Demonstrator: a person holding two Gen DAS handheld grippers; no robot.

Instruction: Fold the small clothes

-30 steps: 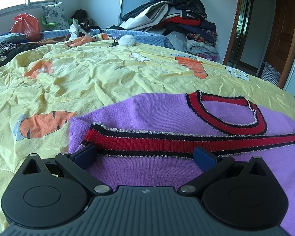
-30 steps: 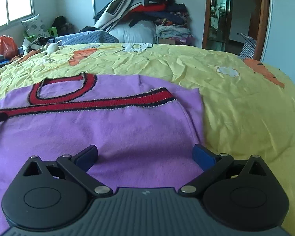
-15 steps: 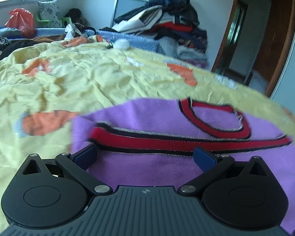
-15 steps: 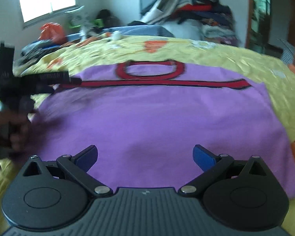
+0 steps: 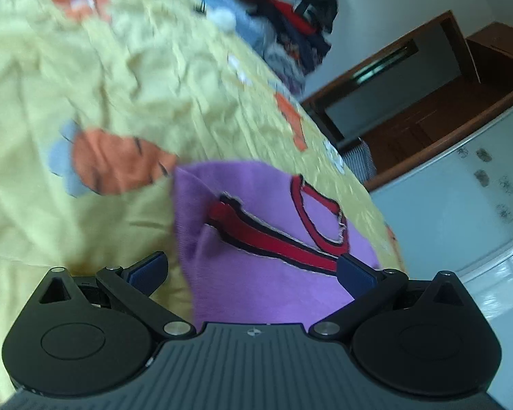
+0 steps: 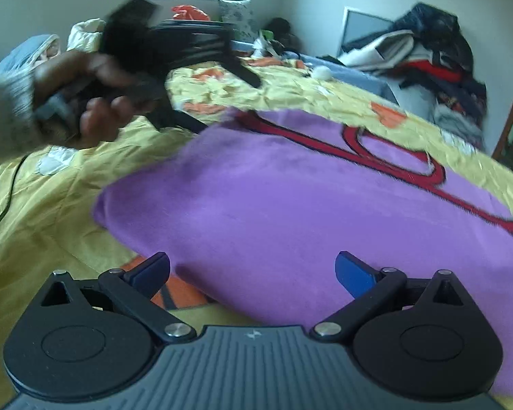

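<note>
Both claws wide open w/ nothing held, left claw [image 5: 251, 271] and right claw [image 6: 253, 270] have swung round vs 1 s ago, purple top [image 6: 325, 212] still flat on bed [image 6: 51, 205], so prob. lining up next fold.

A second ago the left gripper [image 5: 251, 271] looked level across the flat purple sweater [image 5: 266, 266]; now its view is rolled hard, the bedspread [image 5: 85, 78] and doorway slanting, and the sweater's left edge with the red band stands up off the bed between its spread fingers (contact is lost in blur). The right gripper [image 6: 253, 270], first at the sweater's right corner, has swung round toward the near left edge, where a raised purple fold bulges, and the person's hand [image 6: 95, 102] holding the left gripper now fills the far left of its view.
</note>
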